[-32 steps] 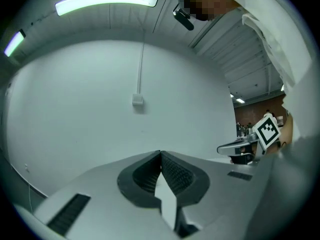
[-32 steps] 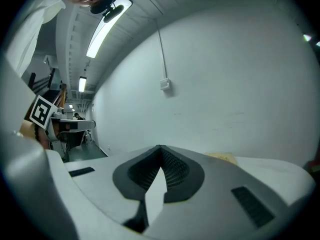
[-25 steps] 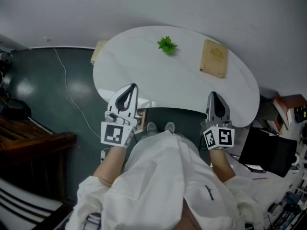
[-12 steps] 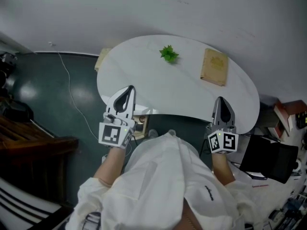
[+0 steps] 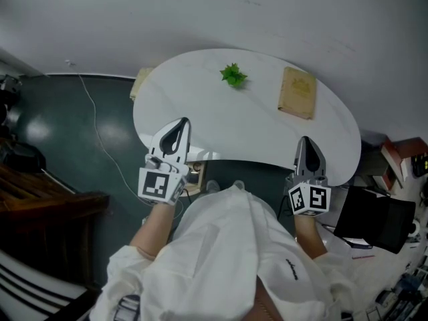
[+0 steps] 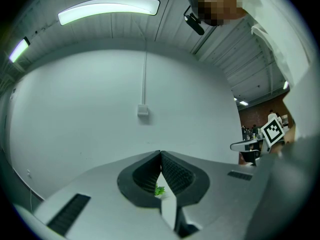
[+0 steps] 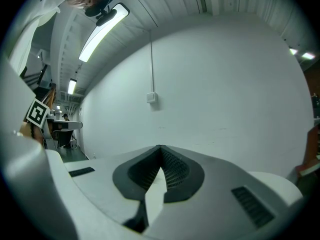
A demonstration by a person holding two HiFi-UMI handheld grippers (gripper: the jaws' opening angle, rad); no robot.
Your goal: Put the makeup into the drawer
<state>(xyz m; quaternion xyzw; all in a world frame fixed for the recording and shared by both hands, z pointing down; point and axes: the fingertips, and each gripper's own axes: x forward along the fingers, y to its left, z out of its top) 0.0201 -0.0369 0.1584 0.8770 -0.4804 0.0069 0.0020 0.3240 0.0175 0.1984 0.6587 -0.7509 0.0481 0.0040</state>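
A flat tan case [image 5: 298,92] lies at the right of the white rounded table [image 5: 200,116]; I cannot tell whether it is the makeup. Under the table's near edge, a small wooden drawer-like opening [image 5: 196,168] shows beside my left gripper. My left gripper [image 5: 182,122] is held level over the table's near left edge, shut and empty, its tips meeting [image 6: 160,154]. Over the near right edge my right gripper [image 5: 304,140] is likewise shut with nothing in it [image 7: 160,147]. Neither gripper touches the case.
A small green plant [image 5: 233,75] stands at the table's far middle and shows through the left jaws' gap [image 6: 159,190]. A tan object [image 5: 140,83] pokes out at the table's far left. A cable [image 5: 93,122] runs across the dark floor; dark furniture [image 5: 371,216] stands at right.
The head view has shifted slightly, so the table sits a little lower in the picture. Both grippers stay shut and keep their places at the table's near edge.
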